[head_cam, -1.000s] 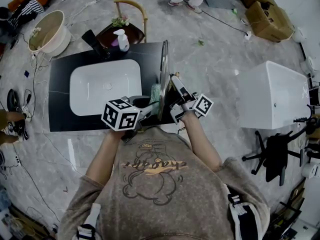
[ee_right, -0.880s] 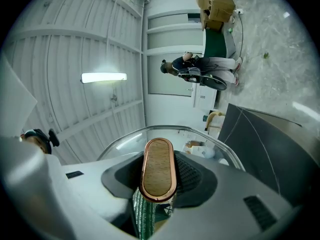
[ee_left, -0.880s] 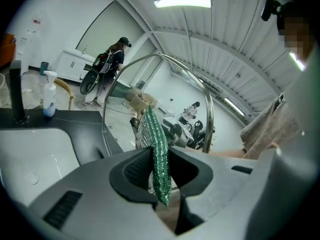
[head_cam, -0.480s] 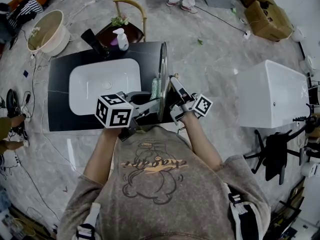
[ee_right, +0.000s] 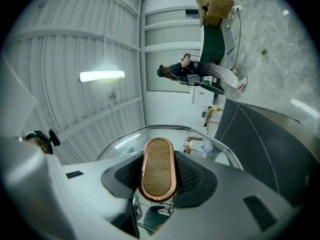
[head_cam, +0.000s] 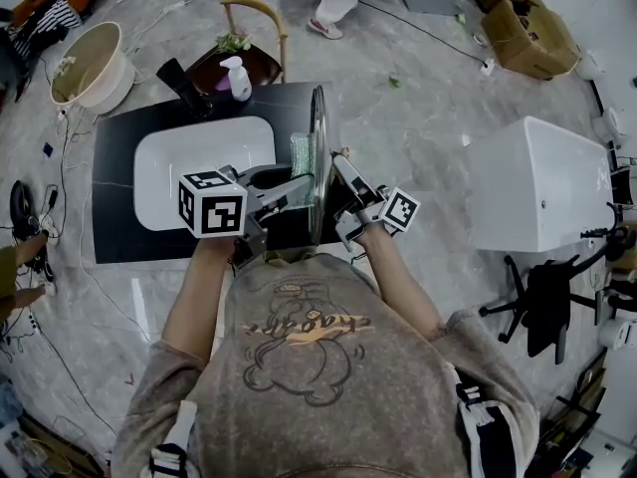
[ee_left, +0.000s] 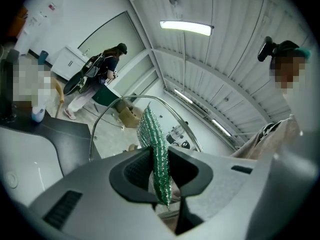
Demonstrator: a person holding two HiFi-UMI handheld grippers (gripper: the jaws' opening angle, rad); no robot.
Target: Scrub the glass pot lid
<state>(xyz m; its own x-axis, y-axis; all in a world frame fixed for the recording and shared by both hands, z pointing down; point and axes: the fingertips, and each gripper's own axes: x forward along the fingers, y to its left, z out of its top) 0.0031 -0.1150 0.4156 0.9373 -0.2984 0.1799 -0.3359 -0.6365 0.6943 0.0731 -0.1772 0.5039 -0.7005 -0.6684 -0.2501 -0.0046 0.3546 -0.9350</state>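
You are holding the round glass pot lid with a metal rim (head_cam: 319, 118) upright on edge over the right end of the black surface (head_cam: 114, 222), just right of the white rectangular sink basin (head_cam: 169, 182). Your right tongs (head_cam: 336, 167) are clamping shut on the lid's oval wooden knob with copper edging (ee_right: 158, 166). Your left tongs (head_cam: 299, 179) are pinching a green glittery scrub pad (head_cam: 302, 153) tight, and it is sitting just beside the lid's left face; contact is unclear.

The lid is standing between both tongs. The left marker cube (head_cam: 212, 205) is covering part of the basin. A white pump bottle (head_cam: 238, 80) is standing at the surface's far edge. On the floor, a beige round tub (head_cam: 95, 63) is sitting far left, with a white boxy cabinet (head_cam: 542, 187), a black office chair (head_cam: 542, 312) and cardboard boxes (head_cam: 532, 33) to the right.

The head view is showing the lid only as a thin line. The right gripper view is showing the knob face-on and the rim's curve. The left gripper view is showing the pad's weave, the rim arc behind it, and a distant person (ee_left: 107, 66).
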